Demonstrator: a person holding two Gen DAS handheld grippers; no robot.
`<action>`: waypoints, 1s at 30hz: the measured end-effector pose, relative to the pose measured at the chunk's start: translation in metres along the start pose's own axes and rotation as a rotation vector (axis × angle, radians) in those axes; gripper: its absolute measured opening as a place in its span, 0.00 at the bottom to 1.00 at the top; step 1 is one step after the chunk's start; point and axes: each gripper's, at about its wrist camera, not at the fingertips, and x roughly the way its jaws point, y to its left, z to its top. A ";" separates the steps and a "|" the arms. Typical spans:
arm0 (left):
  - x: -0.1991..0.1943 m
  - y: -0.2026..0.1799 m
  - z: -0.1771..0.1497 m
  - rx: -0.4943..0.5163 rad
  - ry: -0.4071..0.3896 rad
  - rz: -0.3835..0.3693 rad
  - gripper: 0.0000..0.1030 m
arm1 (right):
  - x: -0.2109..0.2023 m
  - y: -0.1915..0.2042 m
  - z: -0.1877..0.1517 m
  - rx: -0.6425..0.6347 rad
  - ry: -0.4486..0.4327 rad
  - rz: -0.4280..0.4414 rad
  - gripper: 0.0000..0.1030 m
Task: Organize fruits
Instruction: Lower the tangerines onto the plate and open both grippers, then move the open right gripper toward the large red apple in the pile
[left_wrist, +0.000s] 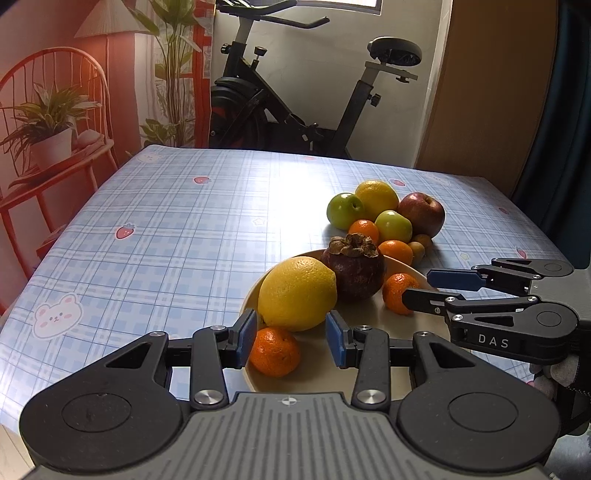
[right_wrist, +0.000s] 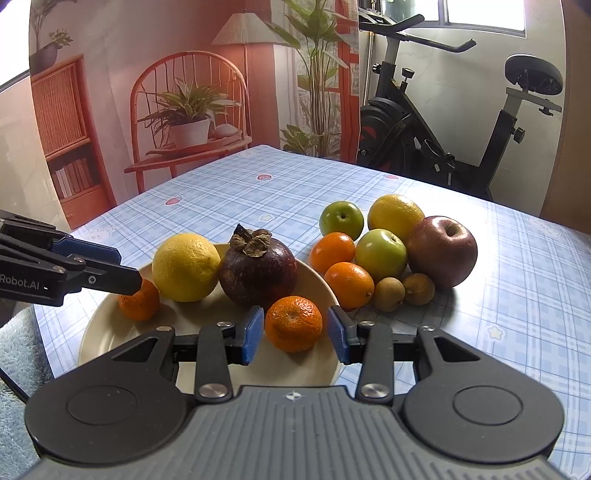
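Note:
A cream plate (left_wrist: 362, 325) (right_wrist: 110, 332) holds a lemon (left_wrist: 297, 293) (right_wrist: 184, 267), a dark mangosteen (left_wrist: 354, 269) (right_wrist: 258, 273) and two tangerines. My left gripper (left_wrist: 291, 341) (right_wrist: 129, 268) is open around the near tangerine (left_wrist: 275, 350) (right_wrist: 138, 299). That fruit lies close by the left pad, with a gap at the right pad. My right gripper (right_wrist: 296, 334) (left_wrist: 416, 285) is open astride the other tangerine (right_wrist: 293, 323) (left_wrist: 400, 293), with small gaps on both sides. Both tangerines rest on the plate.
Behind the plate, on the blue checked tablecloth (left_wrist: 166, 229), lies a pile of fruit: two green apples (right_wrist: 341, 219), a yellow citrus (right_wrist: 395, 214), a red apple (right_wrist: 441, 251), two tangerines (right_wrist: 349, 284) and two small brown fruits (right_wrist: 388, 293). An exercise bike (left_wrist: 258, 103) stands beyond the far edge.

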 end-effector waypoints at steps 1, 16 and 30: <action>-0.001 0.000 0.000 -0.001 -0.011 0.002 0.42 | -0.002 -0.002 0.000 0.009 -0.006 -0.005 0.41; 0.001 -0.003 0.012 -0.025 -0.081 0.034 0.42 | -0.016 -0.027 -0.004 0.112 -0.054 -0.085 0.41; 0.006 -0.015 0.048 -0.009 -0.144 0.017 0.42 | -0.027 -0.058 0.003 0.189 -0.105 -0.153 0.41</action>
